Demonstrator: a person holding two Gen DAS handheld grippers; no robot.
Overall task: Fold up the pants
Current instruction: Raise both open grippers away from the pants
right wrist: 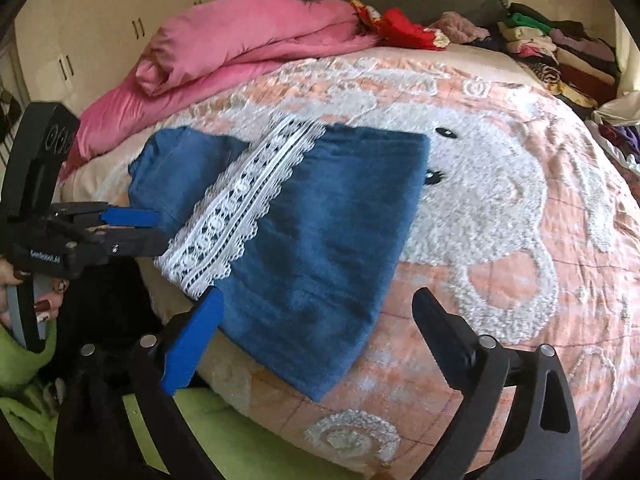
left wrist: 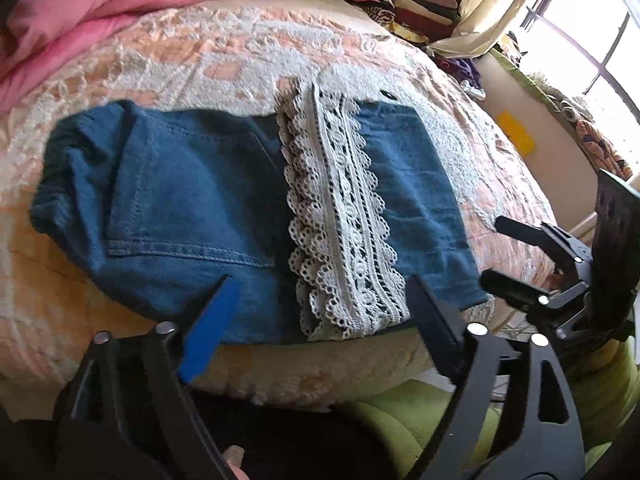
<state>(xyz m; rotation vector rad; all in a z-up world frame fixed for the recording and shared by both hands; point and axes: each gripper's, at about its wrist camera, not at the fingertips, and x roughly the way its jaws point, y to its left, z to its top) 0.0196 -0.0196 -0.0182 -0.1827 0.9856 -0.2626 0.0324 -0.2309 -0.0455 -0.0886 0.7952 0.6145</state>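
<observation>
Pants (left wrist: 192,200) lie folded on the bed; left tongs (left wrist: 320,312) and right tongs (right wrist: 316,320) gape wide, empty.

Left wrist camera is looking steeply down, close over the bed's (left wrist: 224,52) near edge. Right wrist camera is sitting alongside, facing likewise; both are sharing the pants (left wrist: 192,200) (right wrist: 320,232).

A bedroom in a home: big bed (right wrist: 500,208) with a pink bear blanket, pink quilt (right wrist: 224,48), piles of clothes (right wrist: 560,52), white cupboards (right wrist: 100,20), sunny window (left wrist: 592,40).
</observation>
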